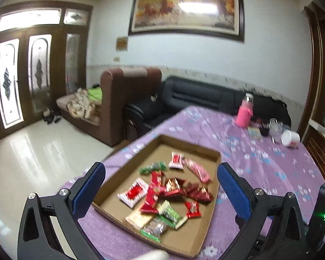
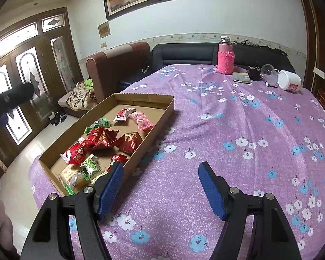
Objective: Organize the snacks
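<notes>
A shallow cardboard tray (image 1: pixel 188 144) lies on the purple flowered tablecloth (image 1: pixel 260 164), close to the table's left edge. Several snack packets sit loose in it: a white-and-red one (image 1: pixel 133 191), a pink one (image 1: pixel 198 170), green ones (image 1: pixel 152 167) and dark red ones (image 1: pixel 197 191). My left gripper (image 1: pixel 160 166) hovers over the tray, open, nothing between its blue pads. In the right wrist view the tray (image 2: pixel 145 96) and its red packets (image 2: pixel 101 138) lie to the left. My right gripper (image 2: pixel 160 164) is open above bare cloth, its left finger by the tray's near corner.
At the table's far end stand a pink bottle (image 2: pixel 225 59), a glass jar (image 2: pixel 267 71), a tipped white tub (image 2: pixel 289 81) and small items. Sofas (image 2: pixel 184 52) lie beyond the table. The table edge drops to tiled floor (image 1: pixel 32 147) left of the tray.
</notes>
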### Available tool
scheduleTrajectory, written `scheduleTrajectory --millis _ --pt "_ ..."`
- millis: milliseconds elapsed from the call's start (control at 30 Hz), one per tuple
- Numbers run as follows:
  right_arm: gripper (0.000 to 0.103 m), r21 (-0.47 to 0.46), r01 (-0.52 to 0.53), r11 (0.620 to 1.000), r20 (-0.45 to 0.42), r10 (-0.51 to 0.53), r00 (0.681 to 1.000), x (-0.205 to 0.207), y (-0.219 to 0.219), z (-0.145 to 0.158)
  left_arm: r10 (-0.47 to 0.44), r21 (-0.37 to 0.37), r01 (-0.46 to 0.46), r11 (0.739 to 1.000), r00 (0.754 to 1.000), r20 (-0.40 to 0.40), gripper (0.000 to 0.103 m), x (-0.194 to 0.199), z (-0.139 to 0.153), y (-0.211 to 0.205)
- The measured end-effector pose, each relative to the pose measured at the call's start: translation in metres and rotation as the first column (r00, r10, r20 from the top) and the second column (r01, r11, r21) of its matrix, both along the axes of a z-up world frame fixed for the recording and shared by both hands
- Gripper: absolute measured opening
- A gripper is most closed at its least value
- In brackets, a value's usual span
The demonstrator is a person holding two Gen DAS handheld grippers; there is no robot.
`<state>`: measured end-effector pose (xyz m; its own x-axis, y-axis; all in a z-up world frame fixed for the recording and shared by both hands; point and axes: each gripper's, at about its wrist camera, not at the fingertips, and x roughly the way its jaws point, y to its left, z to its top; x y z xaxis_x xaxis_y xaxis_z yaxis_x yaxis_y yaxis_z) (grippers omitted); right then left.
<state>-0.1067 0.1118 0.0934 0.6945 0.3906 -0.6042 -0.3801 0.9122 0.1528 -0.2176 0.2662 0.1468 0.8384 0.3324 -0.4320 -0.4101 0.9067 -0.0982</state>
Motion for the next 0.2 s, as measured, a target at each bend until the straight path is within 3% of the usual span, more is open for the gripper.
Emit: scheduleTrajectory --millis 200 --pt "0.076 -0.005 -0.020 1.000 0.000 0.020 1.000 -0.0007 0.0014 0.0022 0.038 -0.046 -0.041 0.998 0.997 -0.071 0.103 0.0079 -0.0109 0.0053"
